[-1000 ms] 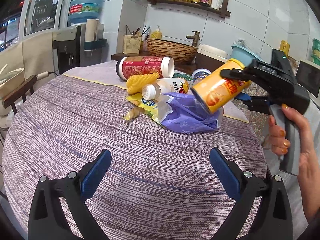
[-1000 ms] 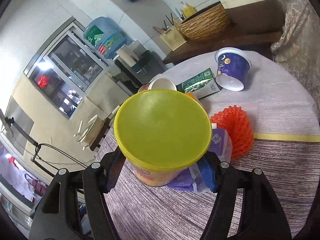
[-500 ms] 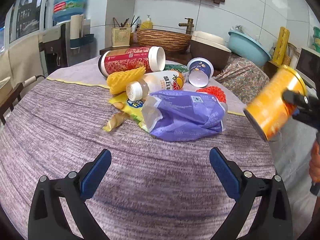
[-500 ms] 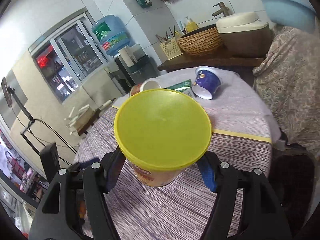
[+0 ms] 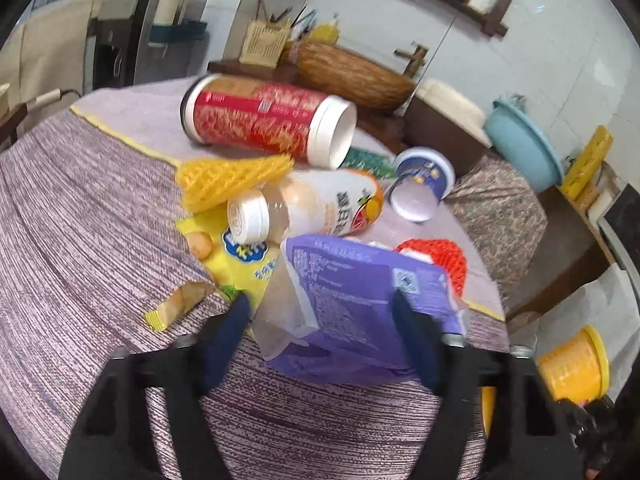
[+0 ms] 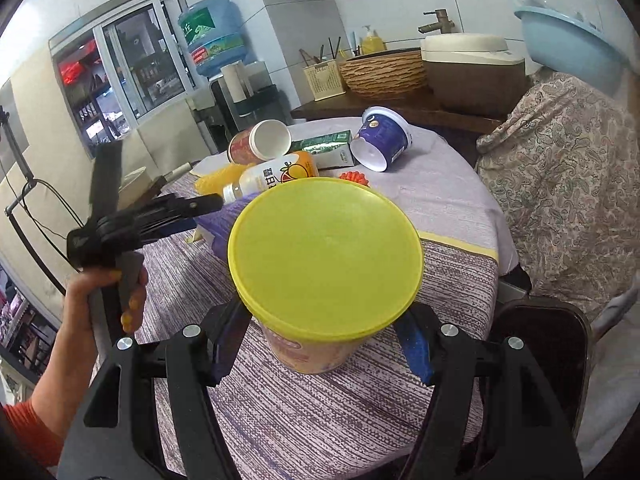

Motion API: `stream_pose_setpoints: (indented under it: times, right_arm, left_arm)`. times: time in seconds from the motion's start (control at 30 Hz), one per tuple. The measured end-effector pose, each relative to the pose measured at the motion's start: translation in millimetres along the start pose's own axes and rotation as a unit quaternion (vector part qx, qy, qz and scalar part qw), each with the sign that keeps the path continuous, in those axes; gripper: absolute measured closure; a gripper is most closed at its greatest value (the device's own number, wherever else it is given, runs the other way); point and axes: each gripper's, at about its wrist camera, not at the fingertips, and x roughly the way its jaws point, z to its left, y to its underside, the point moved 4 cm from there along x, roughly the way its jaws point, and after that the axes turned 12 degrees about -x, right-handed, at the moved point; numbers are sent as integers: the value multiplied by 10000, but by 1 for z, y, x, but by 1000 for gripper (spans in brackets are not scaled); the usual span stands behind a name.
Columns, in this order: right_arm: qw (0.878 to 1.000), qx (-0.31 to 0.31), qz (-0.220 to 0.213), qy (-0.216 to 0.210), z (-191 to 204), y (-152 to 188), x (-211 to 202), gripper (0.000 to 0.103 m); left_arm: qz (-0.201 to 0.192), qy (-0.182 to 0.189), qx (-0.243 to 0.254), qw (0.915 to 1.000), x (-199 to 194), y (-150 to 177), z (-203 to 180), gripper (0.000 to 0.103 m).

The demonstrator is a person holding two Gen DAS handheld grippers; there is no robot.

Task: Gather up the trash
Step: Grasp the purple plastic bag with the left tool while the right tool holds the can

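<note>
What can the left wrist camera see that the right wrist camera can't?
Only the left wrist view shows the yellow snack wrapper and the left gripper open around the purple bag. Only the right wrist view shows the water jug, the window and the hand holding the left gripper. Both show the red can, the juice bottle, the blue cup and the yellow tub in the right gripper.

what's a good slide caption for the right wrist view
Right tool grips a yellow-lidded snack tub above the littered table.
</note>
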Motion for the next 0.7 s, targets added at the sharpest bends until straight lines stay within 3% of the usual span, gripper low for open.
stream_pose_setpoints:
  times: [0.07,0.23,0.57,0.7]
  right_arm:
    - [10000,-27,-4,17,1,1,0,36]
    - [10000,15,-19,7,1,4,2,36]
    - [9996,-117,-182,176,10,13,-2,36]
    - [9992,-113,-298,254,14,19,-8,36]
  left_arm:
    - [126,-30,-23,9999,7,3,-1,68]
    - [-119,91,-101,9998,-9,14,3,83]
    - [-1210,262,-89,9923,-98,32,19,84]
    - [-1667,91,129,9859,-131,44,16,84]
